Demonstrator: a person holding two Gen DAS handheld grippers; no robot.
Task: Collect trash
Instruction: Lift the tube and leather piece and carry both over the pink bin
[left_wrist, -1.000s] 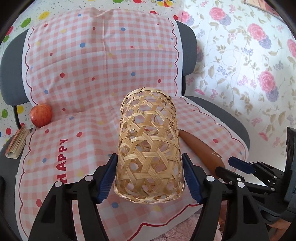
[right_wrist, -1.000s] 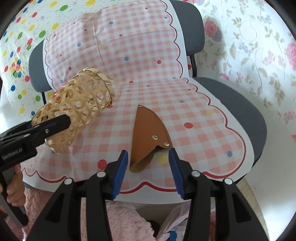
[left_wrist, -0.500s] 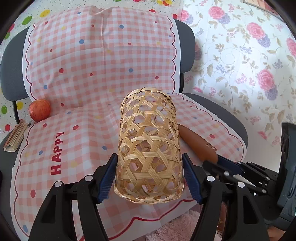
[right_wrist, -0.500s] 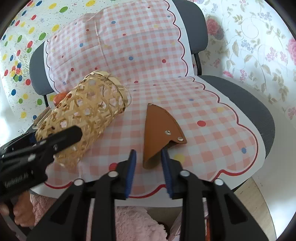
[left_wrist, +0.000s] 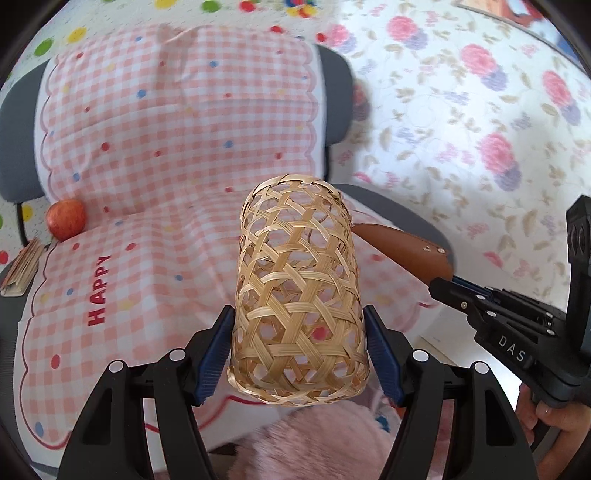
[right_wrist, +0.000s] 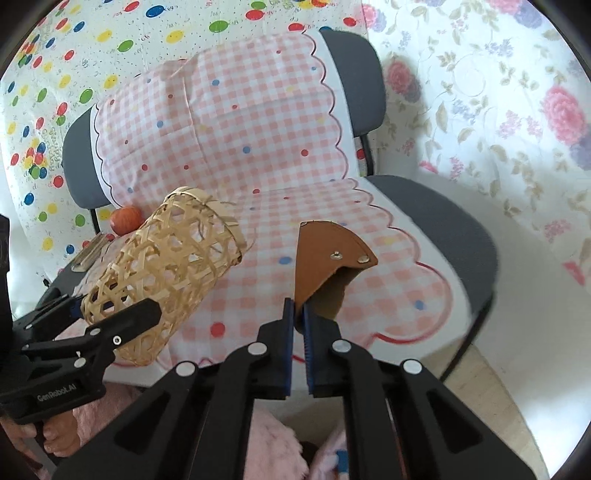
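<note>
My left gripper is shut on a woven bamboo basket and holds it on its side above the chair seat, open mouth facing away. The basket also shows at the left of the right wrist view. My right gripper is shut on the near edge of a brown leather pouch with two metal snaps, lifted off the checked cloth. In the left wrist view the pouch hangs just right of the basket's mouth, held by the right gripper.
A grey chair is draped with a pink checked cloth. A red apple and a folded paper bundle lie at the seat's left. A pink fluffy rug lies below.
My right gripper closed on the leather pouch and lifted it off the cloth, up beside the basket's mouth. The left gripper kept hold of the basket.
</note>
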